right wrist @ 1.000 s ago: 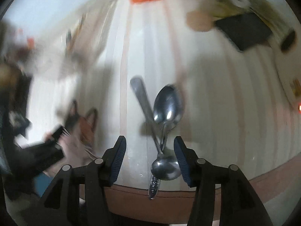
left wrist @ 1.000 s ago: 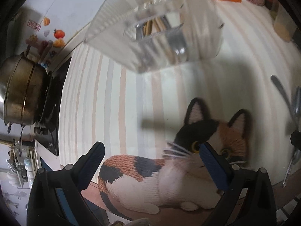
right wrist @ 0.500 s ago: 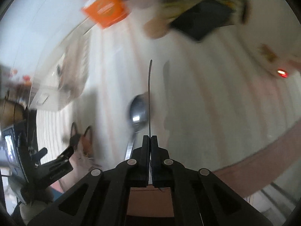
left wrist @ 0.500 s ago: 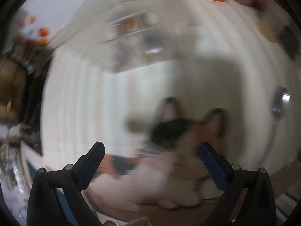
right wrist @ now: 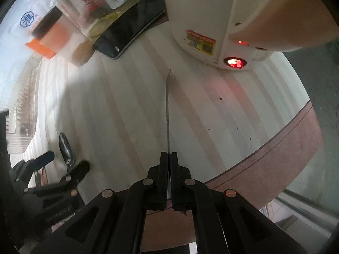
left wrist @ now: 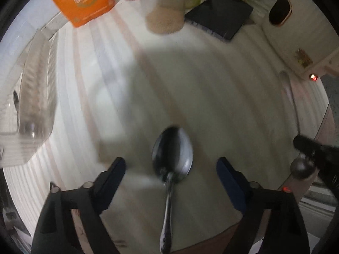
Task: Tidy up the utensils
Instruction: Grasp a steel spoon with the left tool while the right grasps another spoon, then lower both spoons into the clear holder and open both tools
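Pinching a thin metal utensil [right wrist: 168, 114], right gripper [right wrist: 168, 158]; glossy oval spoon [left wrist: 172, 154] nearby.

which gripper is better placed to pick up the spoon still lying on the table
Left. The left gripper is open with the spoon between its fingers; the right gripper is shut on another utensil.

A spoon [left wrist: 172, 151] lies on the table [left wrist: 222, 97], clear organizer [left wrist: 31, 114] far left.

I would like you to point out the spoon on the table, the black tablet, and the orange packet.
spoon [left wrist: 172, 151]: left wrist view, on the middle of its bowl.
black tablet [left wrist: 220, 17]: left wrist view, on the middle of its dark face.
orange packet [left wrist: 86, 0]: left wrist view, on its printed front.
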`<state>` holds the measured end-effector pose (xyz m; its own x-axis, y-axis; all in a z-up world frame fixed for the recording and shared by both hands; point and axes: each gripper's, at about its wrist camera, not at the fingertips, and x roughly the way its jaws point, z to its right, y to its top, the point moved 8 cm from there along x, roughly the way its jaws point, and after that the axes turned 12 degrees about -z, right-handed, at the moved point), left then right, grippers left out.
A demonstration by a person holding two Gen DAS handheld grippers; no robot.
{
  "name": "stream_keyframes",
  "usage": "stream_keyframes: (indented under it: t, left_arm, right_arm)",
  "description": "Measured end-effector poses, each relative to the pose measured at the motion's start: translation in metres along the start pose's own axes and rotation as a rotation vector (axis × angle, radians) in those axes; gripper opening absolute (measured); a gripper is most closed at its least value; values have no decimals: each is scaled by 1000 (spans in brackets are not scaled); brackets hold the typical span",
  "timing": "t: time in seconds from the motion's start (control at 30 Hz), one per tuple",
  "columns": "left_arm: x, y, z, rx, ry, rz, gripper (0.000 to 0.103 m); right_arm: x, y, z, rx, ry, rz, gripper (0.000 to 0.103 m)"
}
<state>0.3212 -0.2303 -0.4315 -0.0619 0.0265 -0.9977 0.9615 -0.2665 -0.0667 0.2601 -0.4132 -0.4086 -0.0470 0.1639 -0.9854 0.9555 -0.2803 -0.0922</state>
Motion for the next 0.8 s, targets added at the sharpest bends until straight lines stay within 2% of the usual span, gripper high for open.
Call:
stream_keyframes:
  t: [0.03,0.1,0.3,0.33,0.5,0.7,0.8]
  left_arm:
    - [-2,2,0,-2,-1,7,63]
    - [-6,4,-3,-3,-1,20,32]
    - [-9,-12,-42,-72,29,11,32]
    - [-9,-19,-47,-93,32,10,32]
    - [-9,-66,-120,-260,48,-18,32]
    - [-6,-126,-205,-445,21,-57,32]
    - [1,-144,-231,-511,-50,-64,32]
  right_arm:
    - [0,0,0,1,4,-1,2]
    - [2,-2,-2,-4,5,-5,2]
    - [4,-5,-18,-41,25,-33,2]
    - [5,-6,-28,-56,35,-42,2]
    - [17,-31,-88,-157,88,-95,2]
    - [39,-65,-176,-258,185,-202,2]
    - [45,-77,-208,-318,139,-212,2]
